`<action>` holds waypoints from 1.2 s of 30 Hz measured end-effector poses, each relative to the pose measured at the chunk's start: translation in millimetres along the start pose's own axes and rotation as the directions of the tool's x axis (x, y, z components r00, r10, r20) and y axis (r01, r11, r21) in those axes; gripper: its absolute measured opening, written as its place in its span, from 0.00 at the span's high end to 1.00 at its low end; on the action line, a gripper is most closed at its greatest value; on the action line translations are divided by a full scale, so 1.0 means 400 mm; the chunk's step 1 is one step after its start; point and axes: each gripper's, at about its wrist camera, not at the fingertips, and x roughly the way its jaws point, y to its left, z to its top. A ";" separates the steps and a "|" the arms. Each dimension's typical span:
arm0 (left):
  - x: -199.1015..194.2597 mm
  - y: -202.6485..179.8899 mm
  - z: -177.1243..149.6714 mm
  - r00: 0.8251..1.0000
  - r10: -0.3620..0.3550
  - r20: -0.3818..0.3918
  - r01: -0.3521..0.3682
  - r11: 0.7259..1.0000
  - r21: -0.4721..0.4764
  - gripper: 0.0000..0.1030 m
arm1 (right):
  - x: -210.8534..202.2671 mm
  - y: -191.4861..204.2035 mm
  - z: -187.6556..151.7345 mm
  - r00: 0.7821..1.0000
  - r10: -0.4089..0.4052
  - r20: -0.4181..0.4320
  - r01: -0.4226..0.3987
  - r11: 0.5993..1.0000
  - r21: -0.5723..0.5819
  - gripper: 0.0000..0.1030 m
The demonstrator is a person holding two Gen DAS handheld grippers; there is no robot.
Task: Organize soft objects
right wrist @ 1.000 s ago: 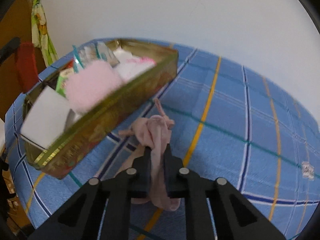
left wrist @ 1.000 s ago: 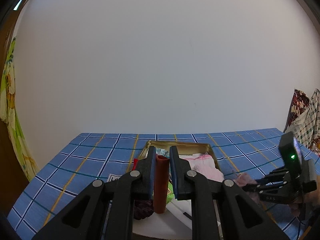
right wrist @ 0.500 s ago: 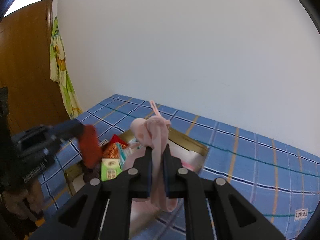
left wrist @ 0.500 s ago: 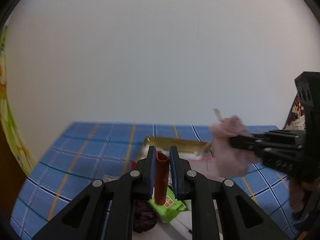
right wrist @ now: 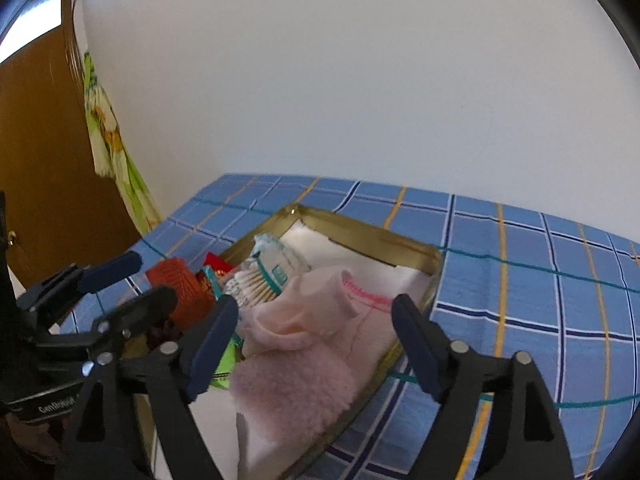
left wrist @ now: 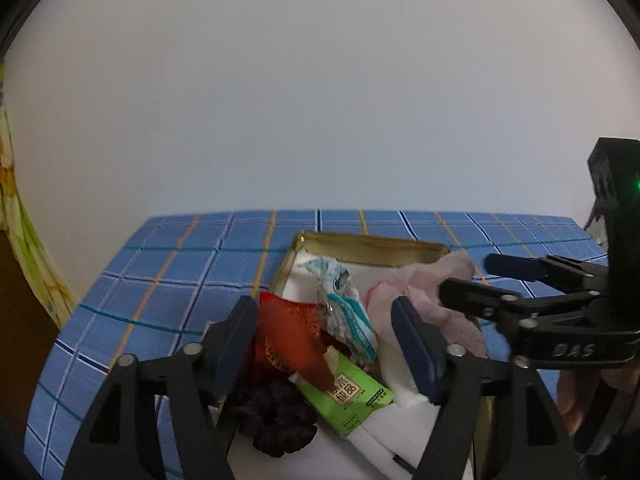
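- The right gripper [right wrist: 312, 344] stood spread wide over the gold tin [right wrist: 372, 236]; its jaws had just been opening, and the pink sock [right wrist: 304, 316] lay below and between them in the tin, no pad pressing on it.
- The left gripper [left wrist: 332, 344] was spread too, its jaws also just opened, with the red roll [left wrist: 292, 340] lying loose beneath them at the tin's near-left end, touched by neither pad.
- In the left wrist view the sock draped near the tin's right rim, just under the right gripper's tips, so the right hand was plainly the nearer to it.
- The sock's long axis seemed to run across the tin toward its right wall, on top of a fluffy pink cloth [right wrist: 296, 388].
- The red roll sat beside a green packet [left wrist: 352, 400] and a dark scrunchie [left wrist: 276, 420], crowded together.
- A pack of cotton swabs [right wrist: 256, 284] lay just beyond the sock.
- The tin rested on the blue checked surface [right wrist: 520, 280].
- Judging by this, both soft things looked delivered; the next move likely called for lifting each gripper straight clear.
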 end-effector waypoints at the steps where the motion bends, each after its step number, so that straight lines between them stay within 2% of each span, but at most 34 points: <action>1: -0.008 -0.006 0.000 1.000 0.011 0.008 -0.011 1.000 0.007 0.30 | -0.017 -0.003 0.000 1.000 -0.007 0.015 0.006 1.000 0.005 0.15; 3: -0.015 -0.003 0.002 1.000 0.021 0.021 -0.022 1.000 0.006 0.30 | -0.052 -0.006 -0.002 0.999 -0.023 0.047 0.023 1.000 0.006 0.08; 7: -0.036 0.009 0.001 0.999 0.034 0.042 -0.033 0.999 -0.015 0.30 | -0.095 0.007 0.004 0.996 -0.038 0.084 0.038 0.999 0.003 0.06; 16: -0.103 0.001 -0.013 0.996 0.051 0.070 -0.049 0.998 -0.033 0.29 | -0.187 0.035 -0.027 0.991 -0.018 0.134 0.020 1.000 -0.017 0.02; 26: -0.146 -0.002 -0.031 0.994 0.079 0.077 -0.075 0.996 -0.051 0.14 | -0.258 0.066 -0.054 0.985 -0.011 0.170 0.020 0.999 -0.048 0.00; 36: -0.161 0.018 -0.037 0.990 0.117 0.079 -0.110 0.991 -0.080 0.08 | -0.270 0.093 -0.062 0.984 -0.002 0.179 0.018 0.996 -0.088 0.00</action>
